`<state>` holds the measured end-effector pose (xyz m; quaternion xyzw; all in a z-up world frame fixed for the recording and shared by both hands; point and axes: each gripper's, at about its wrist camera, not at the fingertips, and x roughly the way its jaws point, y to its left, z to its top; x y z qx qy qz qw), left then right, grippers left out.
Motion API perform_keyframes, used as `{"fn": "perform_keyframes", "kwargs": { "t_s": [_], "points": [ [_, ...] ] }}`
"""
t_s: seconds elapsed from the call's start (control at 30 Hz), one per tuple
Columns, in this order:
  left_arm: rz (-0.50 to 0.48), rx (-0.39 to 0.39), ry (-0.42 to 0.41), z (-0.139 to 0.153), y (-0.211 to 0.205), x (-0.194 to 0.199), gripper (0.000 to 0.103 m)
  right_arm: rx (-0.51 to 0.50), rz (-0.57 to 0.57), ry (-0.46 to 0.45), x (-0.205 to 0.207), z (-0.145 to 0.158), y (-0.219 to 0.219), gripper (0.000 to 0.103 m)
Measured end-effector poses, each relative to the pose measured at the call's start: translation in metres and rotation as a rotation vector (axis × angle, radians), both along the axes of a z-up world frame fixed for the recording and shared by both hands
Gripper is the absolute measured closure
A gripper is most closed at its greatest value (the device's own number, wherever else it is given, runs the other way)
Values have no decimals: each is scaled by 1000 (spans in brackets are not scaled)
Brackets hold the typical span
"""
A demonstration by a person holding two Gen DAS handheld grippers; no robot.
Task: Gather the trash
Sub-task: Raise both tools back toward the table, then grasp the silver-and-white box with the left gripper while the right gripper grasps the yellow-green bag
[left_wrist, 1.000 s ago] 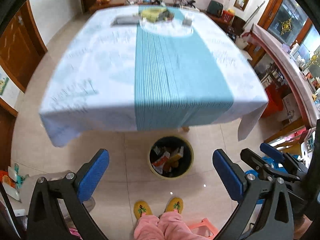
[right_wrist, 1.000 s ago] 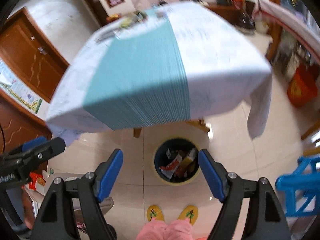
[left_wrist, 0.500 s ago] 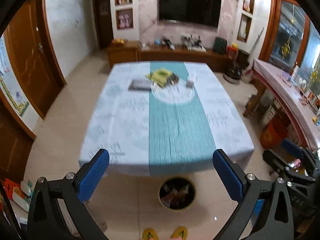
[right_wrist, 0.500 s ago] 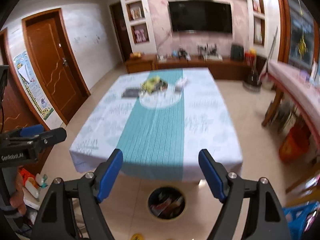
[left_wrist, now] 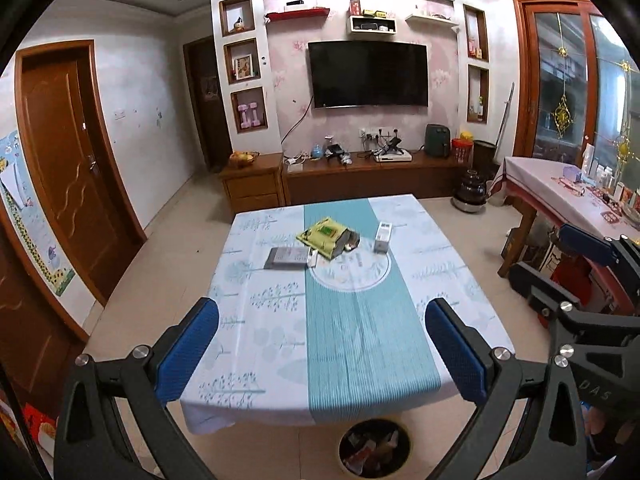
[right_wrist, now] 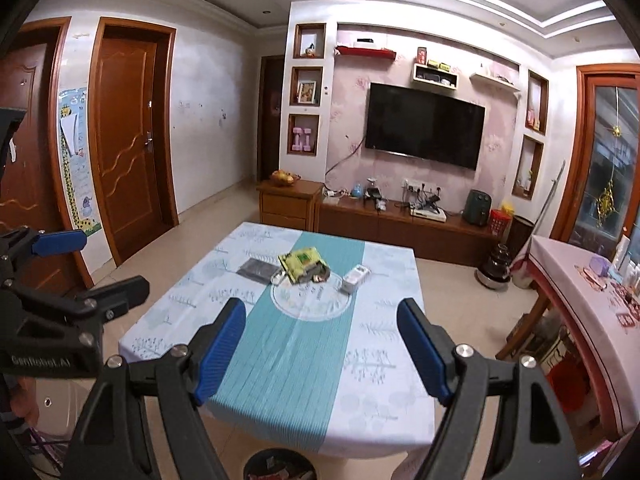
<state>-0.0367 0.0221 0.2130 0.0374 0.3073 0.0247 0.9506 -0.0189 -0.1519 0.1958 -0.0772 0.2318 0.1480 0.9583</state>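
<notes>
Pink wallpaper covers the far wall of a living room, and a big black TV (left_wrist: 368, 74) hangs on it above a long wooden cabinet (left_wrist: 372, 178). Brown doors (right_wrist: 128, 136) stand along the left wall.

In the middle of the room is a bench (left_wrist: 280, 320) with a white cloth on it. A blue-green stripe (left_wrist: 360, 328) runs down the middle of the cloth.

The trash lies at the far end of the bench. A yellow-green packet (left_wrist: 324, 236) sits on the stripe, and something dark and crumpled touches its right side. A flat grey packet (left_wrist: 286, 258) lies just to the left of it on the white part. A small white box (left_wrist: 383, 237) lies just to the right.

A round bin (left_wrist: 374, 446) stands on the floor at the near edge of the bench. It has wrappers in it.

The left gripper (left_wrist: 320, 354) hangs in the air near the near end of the bench. Its blue jaws are spread wide apart and hold nothing. The right gripper (right_wrist: 320, 354) is next to it, also in the air. Its jaws are wide apart too, with nothing between them. Both grippers are well away from the trash.

Another bench with a pink cloth (left_wrist: 560, 192) stands on the right side of the room, with small bottles and boxes on it.
</notes>
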Motion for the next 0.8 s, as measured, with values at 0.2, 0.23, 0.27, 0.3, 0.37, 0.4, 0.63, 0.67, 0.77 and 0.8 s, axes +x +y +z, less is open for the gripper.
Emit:
{"fn": "perform_keyframes", "kwargs": {
  "t_s": [0.2,0.23,0.27,0.3,0.37,0.4,0.63,0.67,0.77,0.8],
  "points": [
    [-28,-40,20,-10,18,47,1,24,-18,30,43,-2,17,25],
    [-36,-47,27,-14,22,57,1,37,-19,50,56,-5,21,25],
    [-46,-49,34,-18,27,70,1,44,-19,63,66,-8,24,25],
    [-60,-48,43,-22,32,84,1,50,-22,72,77,-10,28,25],
    [-102,-36,61,-32,42,119,1,53,-38,80,102,-17,38,25],
    [-126,-24,73,-36,47,137,1,52,-52,86,117,-21,45,25],
    [-313,32,210,-68,86,270,1,148,-139,269,232,-61,81,25],
    [-334,45,225,-74,90,285,1,159,-158,302,251,-72,85,25],
    [-430,65,324,-104,104,341,1,214,-194,408,295,-107,93,25],
    [-466,62,367,-118,109,359,1,239,-209,448,311,-120,94,25]
  ]
}}
